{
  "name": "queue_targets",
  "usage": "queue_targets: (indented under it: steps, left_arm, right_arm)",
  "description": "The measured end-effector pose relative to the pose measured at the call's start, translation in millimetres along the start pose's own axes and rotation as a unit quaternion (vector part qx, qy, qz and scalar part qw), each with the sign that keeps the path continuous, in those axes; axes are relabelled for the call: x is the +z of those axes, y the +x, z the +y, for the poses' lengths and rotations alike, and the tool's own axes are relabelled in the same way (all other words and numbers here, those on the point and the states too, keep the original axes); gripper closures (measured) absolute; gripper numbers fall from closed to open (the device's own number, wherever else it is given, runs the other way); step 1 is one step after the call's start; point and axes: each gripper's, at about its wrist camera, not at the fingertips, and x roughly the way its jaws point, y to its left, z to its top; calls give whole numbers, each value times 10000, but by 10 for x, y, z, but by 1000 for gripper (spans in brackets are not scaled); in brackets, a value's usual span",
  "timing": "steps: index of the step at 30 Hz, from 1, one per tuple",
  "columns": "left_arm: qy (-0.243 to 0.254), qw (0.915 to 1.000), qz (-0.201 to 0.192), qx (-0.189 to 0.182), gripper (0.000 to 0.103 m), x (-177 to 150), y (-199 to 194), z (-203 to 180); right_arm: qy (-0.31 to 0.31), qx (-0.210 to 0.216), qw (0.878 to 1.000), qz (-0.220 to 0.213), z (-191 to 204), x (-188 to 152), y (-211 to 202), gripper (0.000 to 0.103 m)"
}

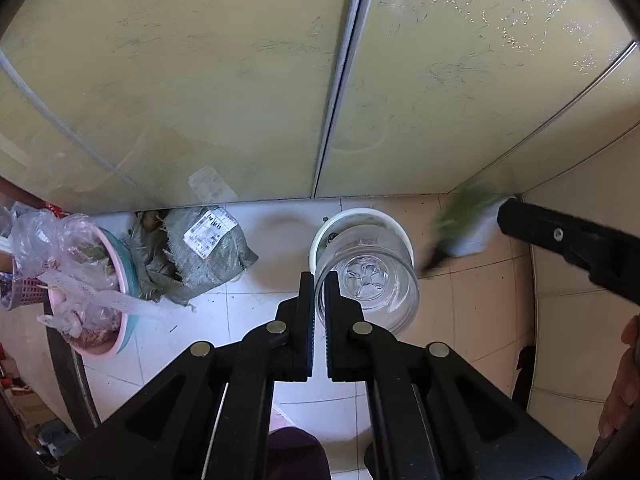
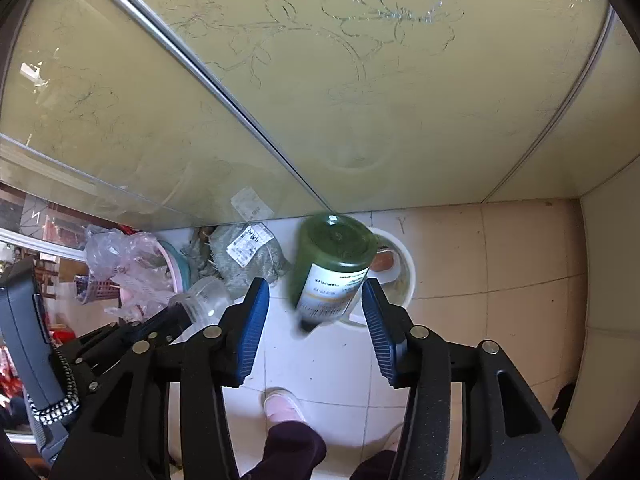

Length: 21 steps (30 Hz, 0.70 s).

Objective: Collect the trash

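Observation:
My left gripper (image 1: 319, 280) is shut on the rim of a clear plastic jar (image 1: 366, 280), held above a white bucket (image 1: 320, 236) on the floor. My right gripper (image 2: 316, 292) is open, with blue pads. A green bottle (image 2: 332, 268) with a white label is blurred in the air between and beyond its fingers, over the white bucket (image 2: 404, 280); nothing grips it. The bottle shows as a green blur in the left wrist view (image 1: 464, 220), beside the right gripper's finger (image 1: 560, 240). The jar and left gripper show in the right wrist view (image 2: 204, 300).
A pink and teal basin (image 1: 124, 280) with crumpled plastic bags stands at left. A grey woven sack (image 1: 200, 248) with a label lies against the frosted glass sliding door (image 1: 240, 80). A beige wall (image 2: 608, 280) stands at right. My foot in a pink slipper (image 2: 280, 404) is below.

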Motion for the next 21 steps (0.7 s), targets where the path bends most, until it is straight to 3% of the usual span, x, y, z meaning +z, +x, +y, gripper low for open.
queue_targets:
  steps: [4,6,8,16,21]
  left_arm:
    - [74,9998,-22,-174,96,110,30,-132]
    - [144,9996,-8,-258,74,159,41,-208]
    - [193,9994,11,-294,58,193,33,-287]
    - [412,9988,-7,-249,57,234,-290,-458]
    - [330,9990,-263,-142,57,308,-1037,-526]
  right_arm:
    - [54,-157,9999,-20,-132,-3,-77,54]
    - [144,-201,9997,-14,-216,-8,-151,54]
    - [222,-254,9994,-44,-281,0,-201,54]
    - [345,-321,9986,-245,-361,36,-581,54]
    - [207,-294,9979,-531,-270,85,-1234,54]
